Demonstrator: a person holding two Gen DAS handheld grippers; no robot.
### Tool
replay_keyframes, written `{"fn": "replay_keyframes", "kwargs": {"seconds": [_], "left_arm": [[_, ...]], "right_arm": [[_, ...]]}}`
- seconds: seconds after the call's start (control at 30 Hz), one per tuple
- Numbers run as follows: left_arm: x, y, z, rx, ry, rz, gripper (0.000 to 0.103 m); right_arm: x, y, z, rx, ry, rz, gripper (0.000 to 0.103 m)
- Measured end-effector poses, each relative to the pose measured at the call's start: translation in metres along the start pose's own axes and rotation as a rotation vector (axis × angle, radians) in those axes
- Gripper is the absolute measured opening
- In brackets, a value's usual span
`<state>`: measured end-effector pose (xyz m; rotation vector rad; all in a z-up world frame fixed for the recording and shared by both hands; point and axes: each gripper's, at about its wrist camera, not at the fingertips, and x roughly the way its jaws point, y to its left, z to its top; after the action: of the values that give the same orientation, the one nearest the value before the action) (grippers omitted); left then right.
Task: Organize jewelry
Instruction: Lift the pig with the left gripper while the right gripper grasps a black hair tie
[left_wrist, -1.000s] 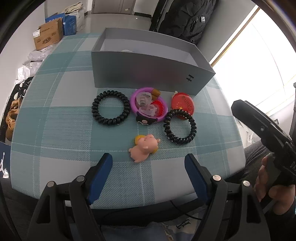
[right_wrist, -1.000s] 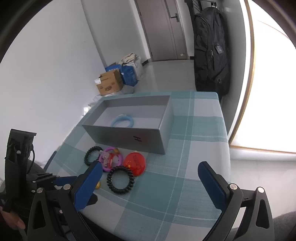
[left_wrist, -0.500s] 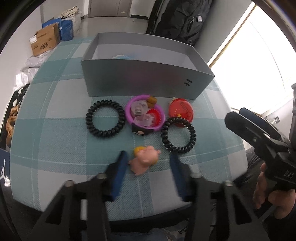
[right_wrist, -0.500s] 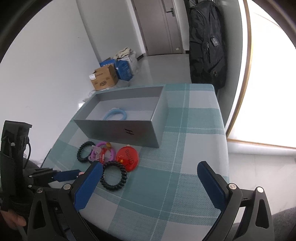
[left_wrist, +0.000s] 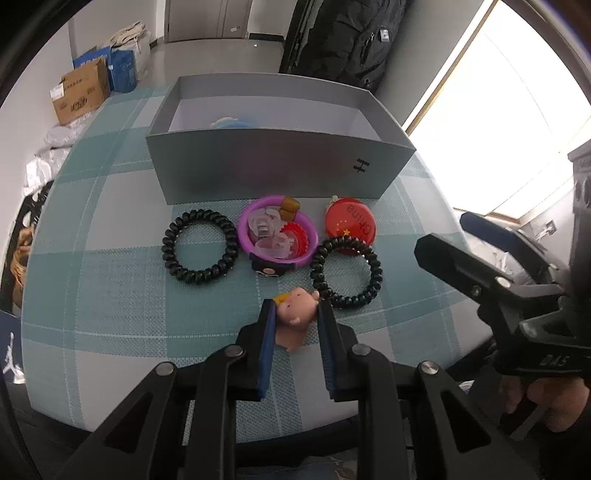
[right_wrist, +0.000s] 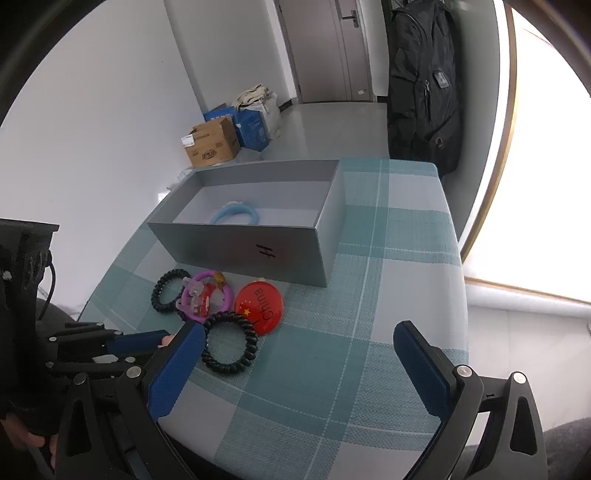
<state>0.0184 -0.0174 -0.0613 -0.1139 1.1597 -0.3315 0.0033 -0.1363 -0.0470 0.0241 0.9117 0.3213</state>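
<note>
My left gripper (left_wrist: 295, 314) is shut on a pink pig charm (left_wrist: 295, 319) at the table's near side. Beyond it lie two black coil hair ties (left_wrist: 199, 251) (left_wrist: 347, 271), a purple bangle (left_wrist: 277, 232) holding clear and red clips, and a red round badge (left_wrist: 351, 223). An open grey box (left_wrist: 273, 173) stands behind them with a blue ring (right_wrist: 236, 214) inside. My right gripper (right_wrist: 299, 354) is open and empty above the table's near right part, beside the right hair tie (right_wrist: 229, 341).
The checked teal tablecloth (right_wrist: 388, 280) covers the table. A black backpack (right_wrist: 424, 81) hangs beyond the far edge. Cardboard boxes (right_wrist: 210, 144) and bags sit on the floor at the far left. A bright window is on the right.
My left gripper moved forward and closed from wide open onto the pink pig charm. The right gripper shifted slightly closer to the table.
</note>
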Motion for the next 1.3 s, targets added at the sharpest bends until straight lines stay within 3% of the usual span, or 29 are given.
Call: {"fn": "replay_keyframes", "kwargs": {"seconds": [0.17,0.23,0.3,0.43,0.5,0.77,0.97,1.17,1.3], "left_arm": [[-0.017,0.008,0.003,-0.036,-0.068,-0.036,0.017],[-0.025,0.013,0.005,-0.054,-0.104,-0.048,0.017],[-0.033,0.021,0.008,-0.087,-0.137,-0.056,0.017],[-0.041,0.037,0.010,-0.149,-0.176,-0.054,0.017],[-0.042,0.044,0.011,-0.183,-0.181,-0.066,0.017],[-0.040,0.050,0.012,-0.219,-0.181,-0.084,0.017],[-0.041,0.055,0.012,-0.222,-0.174,-0.093,0.017],[-0.039,0.056,0.012,-0.226,-0.166,-0.097,0.017],[-0.039,0.055,0.011,-0.223,-0.165,-0.095,0.017]], "right_arm": [[0.003,0.001,-0.001,0.004,0.019,0.033,0.100],[0.006,0.005,-0.002,-0.008,0.033,0.050,0.096],[0.008,0.009,-0.004,-0.025,0.047,0.067,0.085],[0.018,0.022,-0.010,-0.072,0.089,0.082,0.077],[0.021,0.028,-0.012,-0.096,0.103,0.091,0.072],[0.036,0.059,-0.020,-0.205,0.138,0.056,0.071],[0.042,0.075,-0.023,-0.280,0.135,-0.008,0.056],[0.039,0.073,-0.021,-0.273,0.135,-0.015,0.045],[0.035,0.069,-0.019,-0.256,0.134,-0.001,0.044]]}}
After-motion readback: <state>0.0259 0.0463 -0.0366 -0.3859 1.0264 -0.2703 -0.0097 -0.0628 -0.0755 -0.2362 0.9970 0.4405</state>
